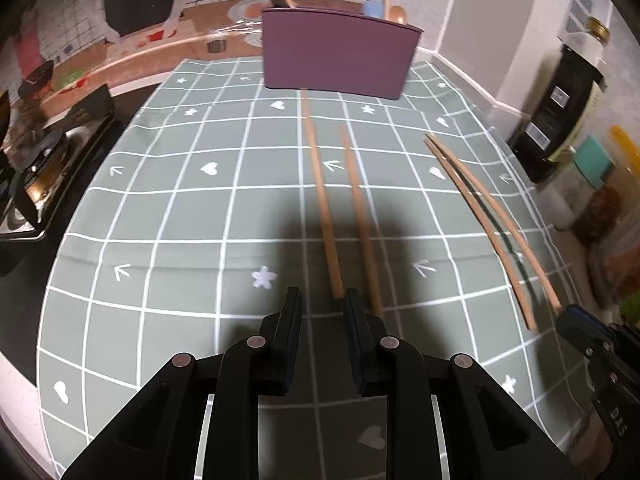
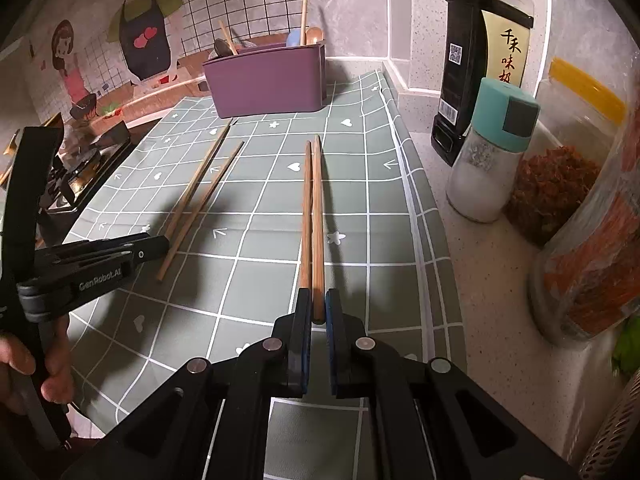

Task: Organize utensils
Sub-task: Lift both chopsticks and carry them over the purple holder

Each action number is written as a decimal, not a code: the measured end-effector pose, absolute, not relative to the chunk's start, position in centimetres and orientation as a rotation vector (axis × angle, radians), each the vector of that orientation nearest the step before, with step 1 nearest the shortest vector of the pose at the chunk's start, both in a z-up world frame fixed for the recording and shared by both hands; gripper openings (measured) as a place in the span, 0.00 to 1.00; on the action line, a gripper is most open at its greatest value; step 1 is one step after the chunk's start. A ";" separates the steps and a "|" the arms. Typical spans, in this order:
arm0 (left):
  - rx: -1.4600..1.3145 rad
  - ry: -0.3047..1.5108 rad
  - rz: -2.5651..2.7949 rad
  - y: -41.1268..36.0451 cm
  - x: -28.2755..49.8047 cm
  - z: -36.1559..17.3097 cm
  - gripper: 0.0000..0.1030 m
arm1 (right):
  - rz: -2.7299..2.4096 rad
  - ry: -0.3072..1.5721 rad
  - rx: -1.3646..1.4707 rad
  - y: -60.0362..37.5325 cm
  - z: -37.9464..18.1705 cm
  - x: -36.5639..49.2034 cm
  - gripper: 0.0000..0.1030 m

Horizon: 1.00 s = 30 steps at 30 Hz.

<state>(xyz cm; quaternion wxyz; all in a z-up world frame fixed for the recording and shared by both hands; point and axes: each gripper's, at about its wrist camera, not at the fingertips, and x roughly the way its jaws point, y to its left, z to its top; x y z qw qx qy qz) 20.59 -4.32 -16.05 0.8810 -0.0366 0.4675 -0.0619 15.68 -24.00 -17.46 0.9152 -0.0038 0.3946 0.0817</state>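
Note:
A purple utensil holder point(image 1: 336, 52) stands at the far edge of the green grid mat point(image 1: 180, 200), with spoons and sticks in it; it also shows in the right wrist view point(image 2: 268, 80). One pair of wooden chopsticks point(image 1: 340, 208) lies on the mat in front of my left gripper point(image 1: 322, 300), which is open, the left stick's near end between its fingertips. My right gripper point(image 2: 318, 300) is shut on the near ends of a second pair of chopsticks point(image 2: 312, 216), seen in the left wrist view point(image 1: 488, 216) slightly raised.
A soy sauce bottle point(image 2: 480, 76), a salt shaker point(image 2: 488, 152) and jars point(image 2: 592, 248) stand along the right on the counter. A stove point(image 1: 44, 160) sits to the left of the mat.

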 end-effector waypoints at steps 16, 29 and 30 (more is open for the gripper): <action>-0.052 0.902 -0.145 -4.2 21.7 -15.5 0.06 | 0.166 0.817 -0.026 -23.3 -17.3 16.2 0.06; -0.058 0.637 -0.166 1.6 20.3 -3.3 0.05 | 0.176 0.677 -0.060 -22.5 -9.5 16.6 0.06; -0.059 0.627 -0.171 2.0 20.5 -2.6 0.05 | 0.172 0.654 -0.064 -22.4 -8.4 16.9 0.06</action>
